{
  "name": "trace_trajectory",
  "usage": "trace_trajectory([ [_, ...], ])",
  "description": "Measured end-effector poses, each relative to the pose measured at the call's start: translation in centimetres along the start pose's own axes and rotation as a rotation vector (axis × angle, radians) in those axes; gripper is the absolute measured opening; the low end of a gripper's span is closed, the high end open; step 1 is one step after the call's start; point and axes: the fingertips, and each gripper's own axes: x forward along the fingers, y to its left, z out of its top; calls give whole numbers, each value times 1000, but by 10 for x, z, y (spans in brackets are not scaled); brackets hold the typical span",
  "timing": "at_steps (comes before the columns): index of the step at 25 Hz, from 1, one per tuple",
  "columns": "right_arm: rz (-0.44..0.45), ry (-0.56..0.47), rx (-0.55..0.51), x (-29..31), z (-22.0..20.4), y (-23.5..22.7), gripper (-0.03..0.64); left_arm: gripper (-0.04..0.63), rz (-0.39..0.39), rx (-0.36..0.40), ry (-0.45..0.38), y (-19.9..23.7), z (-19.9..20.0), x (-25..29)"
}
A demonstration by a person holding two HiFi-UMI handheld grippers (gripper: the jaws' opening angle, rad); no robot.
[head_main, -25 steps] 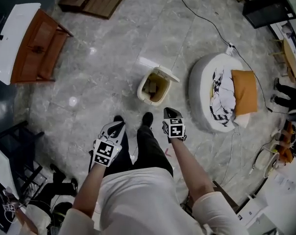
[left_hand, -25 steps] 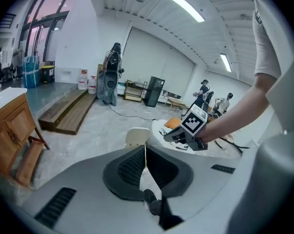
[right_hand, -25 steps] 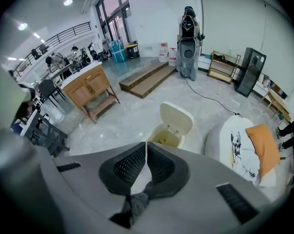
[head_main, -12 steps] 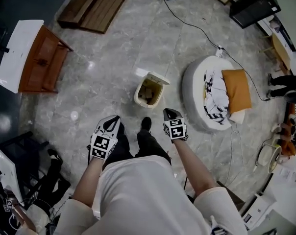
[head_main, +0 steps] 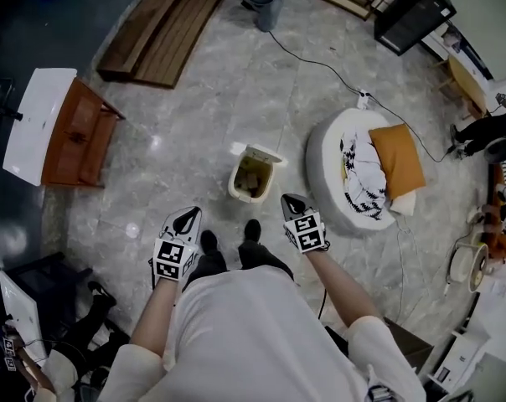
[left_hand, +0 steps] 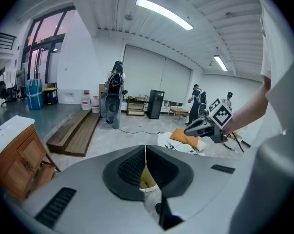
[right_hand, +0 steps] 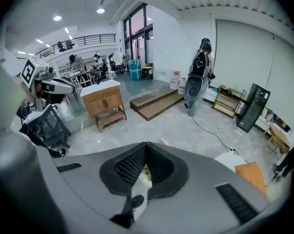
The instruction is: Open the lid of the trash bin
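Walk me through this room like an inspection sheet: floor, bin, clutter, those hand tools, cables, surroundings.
Surface: grey marble floor, glossy.
Job's things: trash bin just ahead of the person's feet; lid tipped up, inside showing.
Clutter: round white seat carrying an orange pillow and a patterned cloth.
Grippers: left gripper and right gripper both shut, empty, clear of the bin.
Cables: black cable crossing the floor to a power strip.
Surroundings: wooden cabinet, wooden planks, black box.
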Motion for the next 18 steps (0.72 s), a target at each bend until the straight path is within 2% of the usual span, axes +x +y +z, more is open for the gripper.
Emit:
trace_trajectory([
  [18, -131, -264, 38, -105, 64, -28, 29, 20, -21, 35, -145, -4, 82, -13],
])
